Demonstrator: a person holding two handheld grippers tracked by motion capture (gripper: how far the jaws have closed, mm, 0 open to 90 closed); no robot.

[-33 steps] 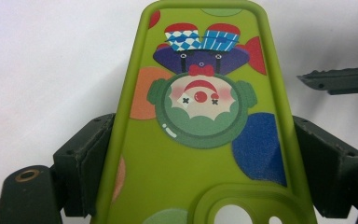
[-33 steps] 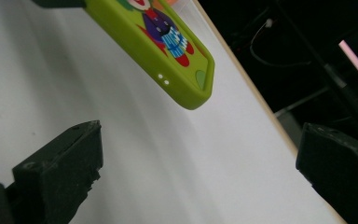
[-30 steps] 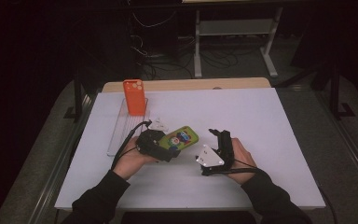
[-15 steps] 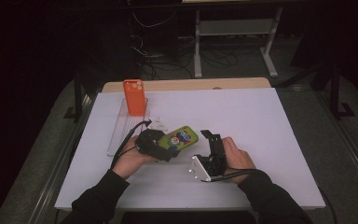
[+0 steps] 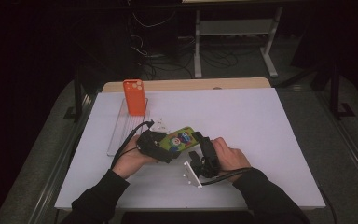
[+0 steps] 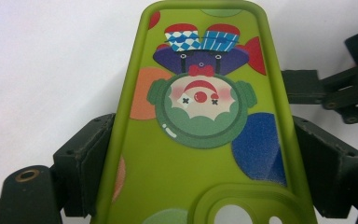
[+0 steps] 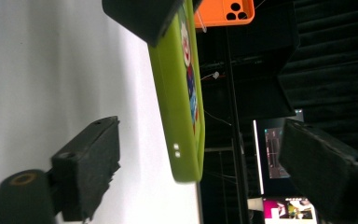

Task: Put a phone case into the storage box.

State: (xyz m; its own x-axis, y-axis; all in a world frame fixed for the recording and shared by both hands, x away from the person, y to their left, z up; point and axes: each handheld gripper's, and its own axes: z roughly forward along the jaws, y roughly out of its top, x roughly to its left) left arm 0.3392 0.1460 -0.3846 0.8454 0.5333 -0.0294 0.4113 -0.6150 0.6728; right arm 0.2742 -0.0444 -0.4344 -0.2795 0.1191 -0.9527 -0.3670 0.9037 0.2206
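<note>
A green phone case (image 5: 179, 139) with a clown picture (image 6: 199, 100) is held just above the white table. My left gripper (image 5: 164, 145) is shut on it, one pad (image 6: 86, 158) pressed on each long edge. My right gripper (image 5: 199, 142) reaches in from the right. In the right gripper view, the case's free end (image 7: 179, 116) sits between the jaws of my right gripper (image 7: 205, 172). Those jaws have just been closing, and a gap still shows on both sides of the case. An orange phone case (image 5: 134, 96) stands upright at the back left.
The orange case stands on a clear tray (image 5: 120, 133) along the table's left side. Small white bits (image 5: 160, 125) lie beside the tray. A white plate (image 5: 192, 173) juts from the right gripper. The table's right half is bare white sheet (image 5: 270, 140).
My right gripper has moved left toward the case's free end and now straddles it. The left hand and the green case have stayed put.
</note>
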